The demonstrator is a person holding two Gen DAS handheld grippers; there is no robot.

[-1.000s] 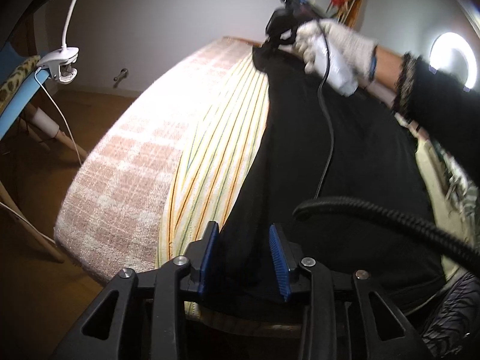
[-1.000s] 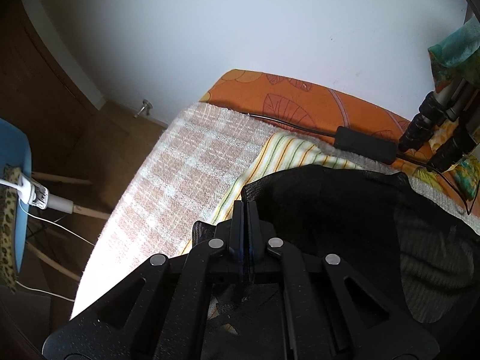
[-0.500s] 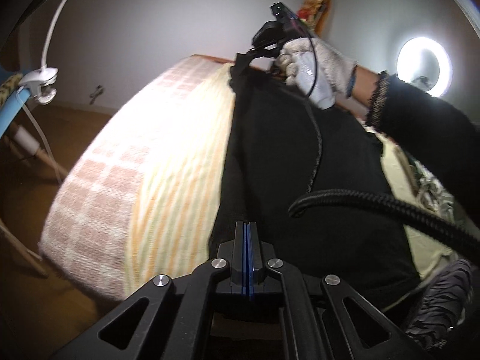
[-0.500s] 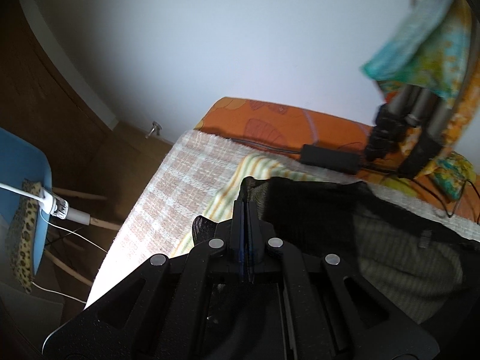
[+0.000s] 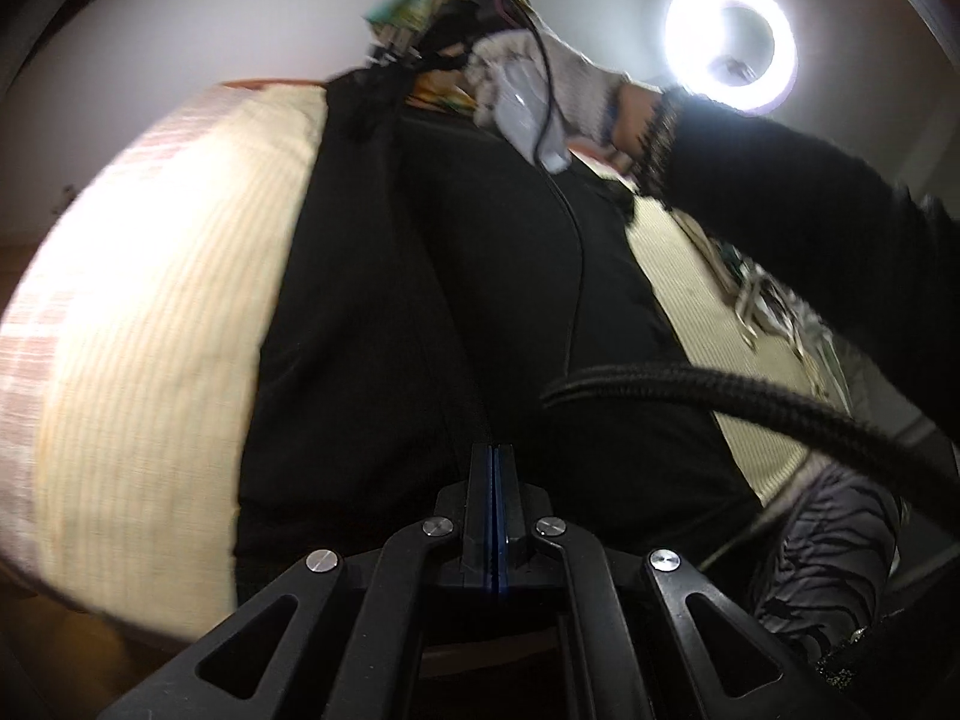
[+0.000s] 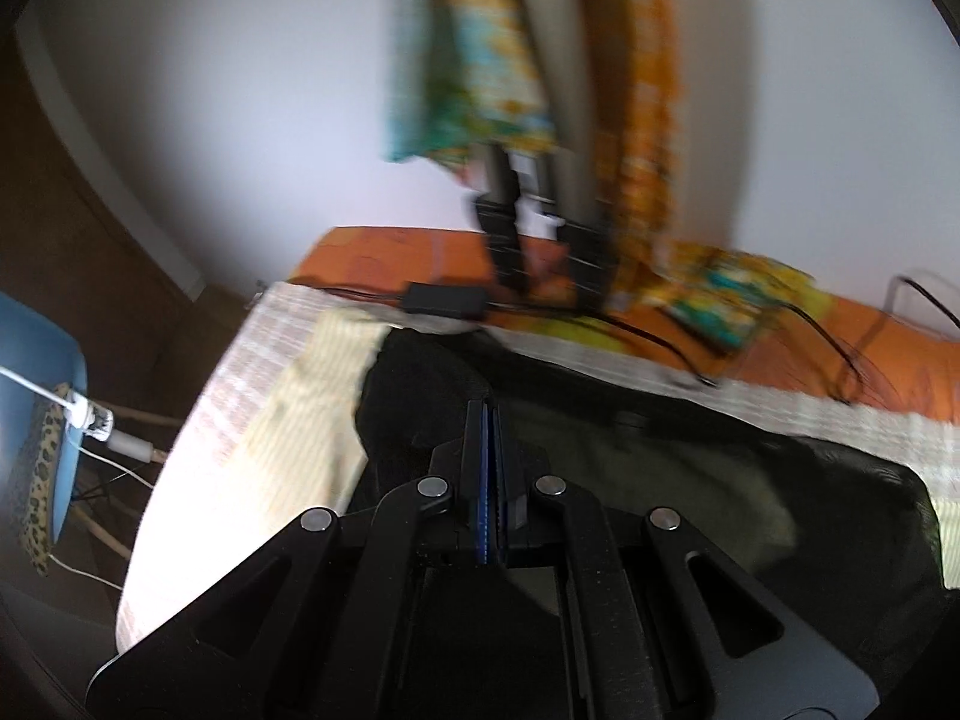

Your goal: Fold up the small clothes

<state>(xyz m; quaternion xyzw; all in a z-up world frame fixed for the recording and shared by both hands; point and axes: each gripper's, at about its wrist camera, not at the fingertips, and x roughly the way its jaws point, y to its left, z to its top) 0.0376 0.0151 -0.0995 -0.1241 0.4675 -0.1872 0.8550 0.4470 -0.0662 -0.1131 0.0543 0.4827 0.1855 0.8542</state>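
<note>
A black garment (image 5: 420, 300) is stretched between both grippers above a striped yellow cloth (image 5: 150, 330) on a bed. My left gripper (image 5: 492, 462) is shut on its near edge. My right gripper (image 6: 487, 420) is shut on the far corner of the garment (image 6: 420, 384), which hangs lifted off the bed. In the left wrist view the right gripper (image 5: 432, 60) shows at the top, held by a white-gloved hand (image 5: 540, 96). Both views are motion-blurred.
A pink checked blanket (image 6: 264, 348) lies under the striped cloth, with orange bedding (image 6: 384, 252) behind. A tripod with colourful cloth (image 6: 528, 180) and a black adapter with cables (image 6: 444, 300) stand at the back. A ring light (image 5: 729, 42) glows. A blue chair (image 6: 36, 396) is left.
My left gripper has closed on the garment's near edge. Both grippers have risen, lifting the garment off the bed and pulling it taut.
</note>
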